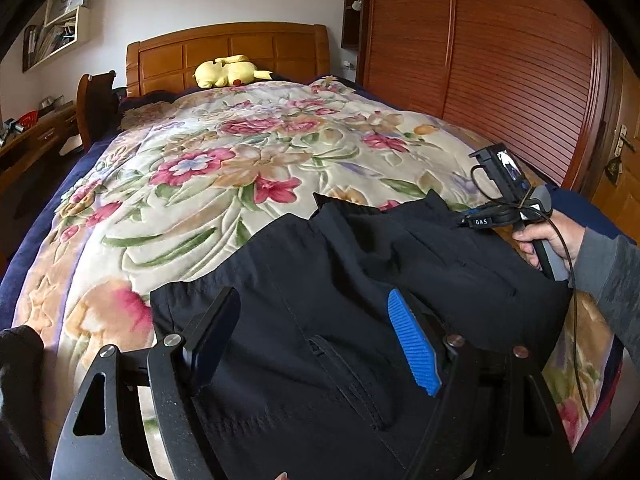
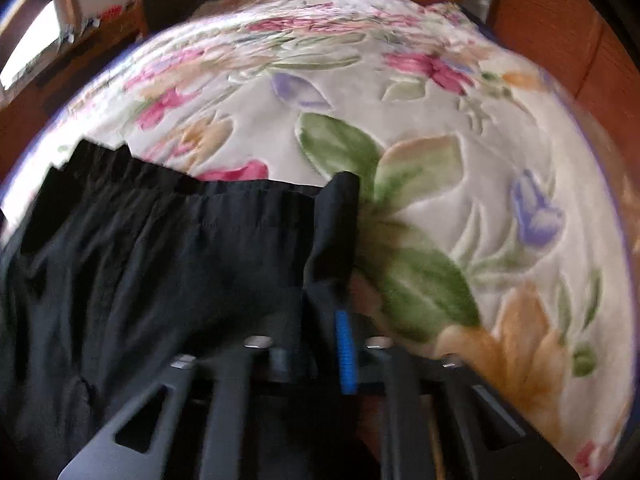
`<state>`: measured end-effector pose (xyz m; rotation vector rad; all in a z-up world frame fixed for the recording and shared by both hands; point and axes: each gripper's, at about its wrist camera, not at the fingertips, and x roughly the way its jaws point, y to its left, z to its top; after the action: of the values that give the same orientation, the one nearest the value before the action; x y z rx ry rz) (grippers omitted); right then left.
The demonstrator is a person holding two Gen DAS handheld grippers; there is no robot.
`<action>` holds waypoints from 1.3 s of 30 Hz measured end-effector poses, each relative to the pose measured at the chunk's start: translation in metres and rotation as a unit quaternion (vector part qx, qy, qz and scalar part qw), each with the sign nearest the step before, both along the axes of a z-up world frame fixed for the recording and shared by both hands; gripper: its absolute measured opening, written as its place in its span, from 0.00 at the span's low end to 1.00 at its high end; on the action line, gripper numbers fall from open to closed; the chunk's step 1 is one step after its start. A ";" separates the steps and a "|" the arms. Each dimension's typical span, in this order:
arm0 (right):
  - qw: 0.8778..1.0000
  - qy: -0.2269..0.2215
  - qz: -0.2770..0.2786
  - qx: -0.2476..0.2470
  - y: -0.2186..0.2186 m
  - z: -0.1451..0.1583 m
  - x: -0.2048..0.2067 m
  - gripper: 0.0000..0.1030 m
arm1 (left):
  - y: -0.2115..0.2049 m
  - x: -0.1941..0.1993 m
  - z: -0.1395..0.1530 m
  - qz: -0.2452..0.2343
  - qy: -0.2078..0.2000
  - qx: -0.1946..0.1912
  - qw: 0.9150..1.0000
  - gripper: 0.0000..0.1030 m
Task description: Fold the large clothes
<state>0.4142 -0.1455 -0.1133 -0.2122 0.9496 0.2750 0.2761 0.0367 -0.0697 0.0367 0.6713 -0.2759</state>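
Two grippers over black trousers [image 1: 360, 280] spread on the near end of a floral blanket [image 1: 200, 168]. Left gripper [image 1: 316, 336]: fingers well apart above the cloth, nothing between the pads. Right gripper [image 2: 332, 320]: fingers together, clamped on the trousers' right edge just below the elastic waistband [image 2: 240, 190]. Yellow plush toy [image 1: 230, 72] lies far off by the wooden headboard [image 1: 224, 46].
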 end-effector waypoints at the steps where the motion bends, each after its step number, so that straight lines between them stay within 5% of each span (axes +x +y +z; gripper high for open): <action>1: 1.000 -0.003 0.004 -0.010 0.004 0.001 -0.001 0.04 | -0.001 0.000 0.000 -0.001 0.000 0.001 1.000 0.75; 8: 0.992 -0.113 -0.048 -0.010 -0.010 0.035 -0.012 0.02 | -0.009 -0.009 -0.002 -0.007 0.004 -0.005 1.000 0.75; 15: 0.990 -0.130 -0.054 -0.002 -0.014 0.060 -0.042 0.09 | -0.019 -0.032 -0.005 -0.016 0.009 -0.016 1.000 0.75; 28: 0.992 -0.118 0.017 0.038 -0.028 0.061 -0.165 0.42 | -0.030 -0.066 -0.006 -0.023 0.006 -0.019 1.000 0.75; 39: 0.995 -0.095 0.005 0.030 -0.050 0.051 -0.226 0.45 | -0.032 -0.097 -0.019 -0.021 0.015 -0.016 1.000 0.75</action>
<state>0.1878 -0.1959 -0.0622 -0.1834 0.7509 0.2868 0.1792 0.0046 -0.0888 0.0158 0.6965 -0.3280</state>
